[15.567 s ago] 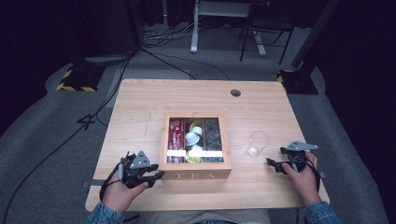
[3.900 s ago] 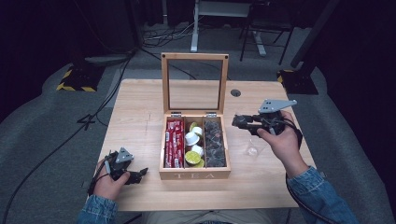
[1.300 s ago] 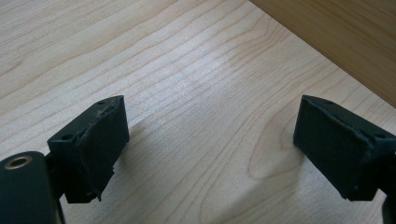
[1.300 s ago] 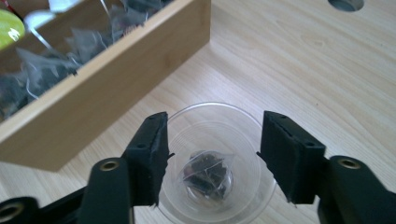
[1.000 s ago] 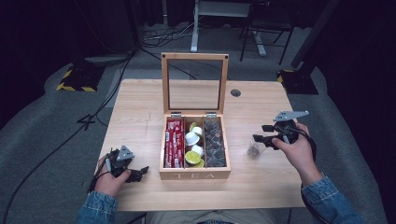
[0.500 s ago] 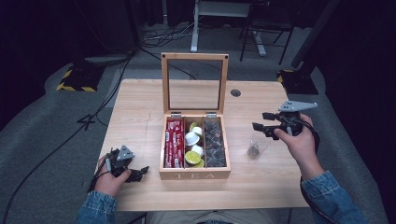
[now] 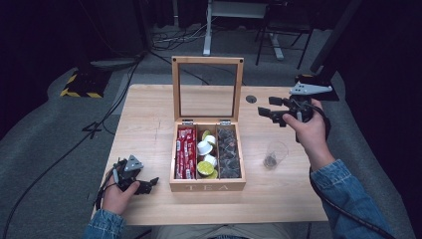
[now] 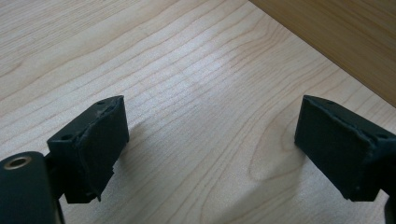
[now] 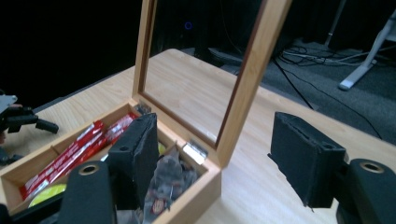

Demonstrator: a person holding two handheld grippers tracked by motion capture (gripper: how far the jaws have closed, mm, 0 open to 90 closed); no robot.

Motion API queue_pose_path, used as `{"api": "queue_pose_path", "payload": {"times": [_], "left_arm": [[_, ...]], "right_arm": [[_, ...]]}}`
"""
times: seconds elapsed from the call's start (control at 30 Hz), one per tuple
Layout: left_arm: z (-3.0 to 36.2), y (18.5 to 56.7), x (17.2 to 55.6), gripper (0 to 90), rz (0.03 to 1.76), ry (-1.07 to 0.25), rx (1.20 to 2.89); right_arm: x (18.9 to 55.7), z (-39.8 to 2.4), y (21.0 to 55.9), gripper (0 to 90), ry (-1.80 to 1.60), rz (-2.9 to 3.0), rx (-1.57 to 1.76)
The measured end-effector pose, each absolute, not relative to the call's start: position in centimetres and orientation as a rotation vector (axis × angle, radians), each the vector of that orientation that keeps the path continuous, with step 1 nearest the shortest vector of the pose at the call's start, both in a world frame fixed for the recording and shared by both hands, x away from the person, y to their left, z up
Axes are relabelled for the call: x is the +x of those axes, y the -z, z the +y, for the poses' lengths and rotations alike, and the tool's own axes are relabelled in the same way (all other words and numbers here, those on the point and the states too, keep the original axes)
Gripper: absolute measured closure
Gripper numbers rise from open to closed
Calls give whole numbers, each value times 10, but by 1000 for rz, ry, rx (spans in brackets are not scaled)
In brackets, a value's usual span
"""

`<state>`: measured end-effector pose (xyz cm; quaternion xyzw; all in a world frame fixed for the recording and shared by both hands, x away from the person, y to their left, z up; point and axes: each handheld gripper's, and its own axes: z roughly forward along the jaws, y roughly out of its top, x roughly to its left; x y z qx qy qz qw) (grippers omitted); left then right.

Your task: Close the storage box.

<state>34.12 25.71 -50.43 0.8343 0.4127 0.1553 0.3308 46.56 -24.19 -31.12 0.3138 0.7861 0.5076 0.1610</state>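
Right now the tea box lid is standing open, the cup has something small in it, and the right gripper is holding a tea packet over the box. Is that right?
Not quite. The right gripper holds nothing: the right gripper view shows its jaws apart with only air between them, and they have just been opening. The rest stands: the tea box lid is up, and the clear cup has a small dark item inside, as the high view shows.

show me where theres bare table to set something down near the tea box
Bare wood lies left of the tea box, between it and the left claw, and behind the raised lid. Right of the box is tighter: the glass cup stands there.
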Motion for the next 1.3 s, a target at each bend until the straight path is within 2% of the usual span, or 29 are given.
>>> {"api": "queue_pose_path", "payload": {"times": [0.4,0.63,0.73,1.0,1.3], "left_arm": [[257,504,341,103,1079,-407,2181],[257,504,341,103,1083,-407,2180],[257,504,341,103,1083,-405,2177],[257,504,341,103,1080,-405,2178],[257,504,341,104,1080,-409,2178]], "right_arm": [[504,-212,297,338,-1312,2262,849],[539,-202,295,415,-1323,2247,934],[551,-197,295,421,-1336,2242,951],[581,-183,305,396,-1365,2191,1026],[596,-169,315,440,-1385,2240,1029]]}}
